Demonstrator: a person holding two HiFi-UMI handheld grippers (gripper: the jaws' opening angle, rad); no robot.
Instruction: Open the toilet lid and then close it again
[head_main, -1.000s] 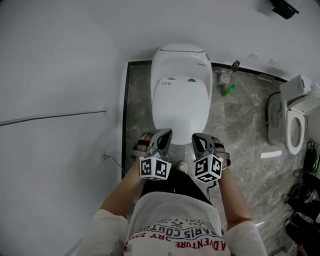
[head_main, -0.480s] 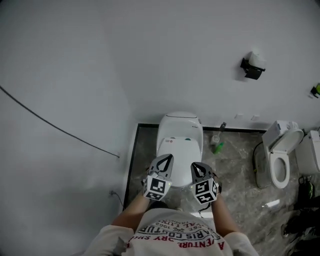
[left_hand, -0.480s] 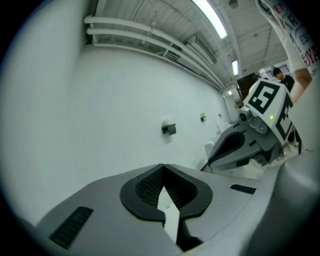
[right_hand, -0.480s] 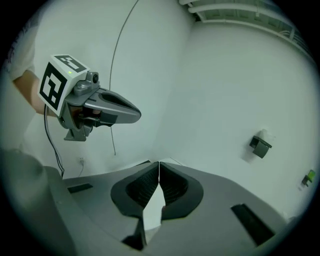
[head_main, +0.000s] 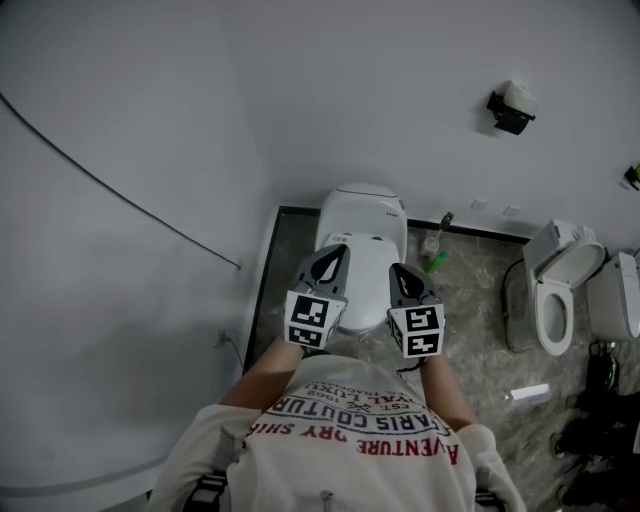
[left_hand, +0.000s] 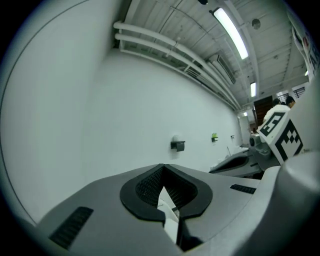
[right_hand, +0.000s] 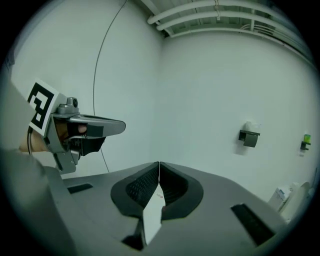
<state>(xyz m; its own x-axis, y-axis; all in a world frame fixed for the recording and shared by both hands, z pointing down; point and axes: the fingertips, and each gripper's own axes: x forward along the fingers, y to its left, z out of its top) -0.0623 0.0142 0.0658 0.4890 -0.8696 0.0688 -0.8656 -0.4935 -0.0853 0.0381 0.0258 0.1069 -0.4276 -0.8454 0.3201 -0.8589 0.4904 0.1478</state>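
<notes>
The left tongs (head_main: 336, 252) and right tongs (head_main: 398, 272) are both clenched with nothing between them. They hang side by side, apart from the toilet lid (head_main: 366, 278), which lies closed.

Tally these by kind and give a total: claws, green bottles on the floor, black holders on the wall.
Claws: 2, left claw and right claw
Green bottle: 1
Black wall holder: 1
Total: 4
</notes>
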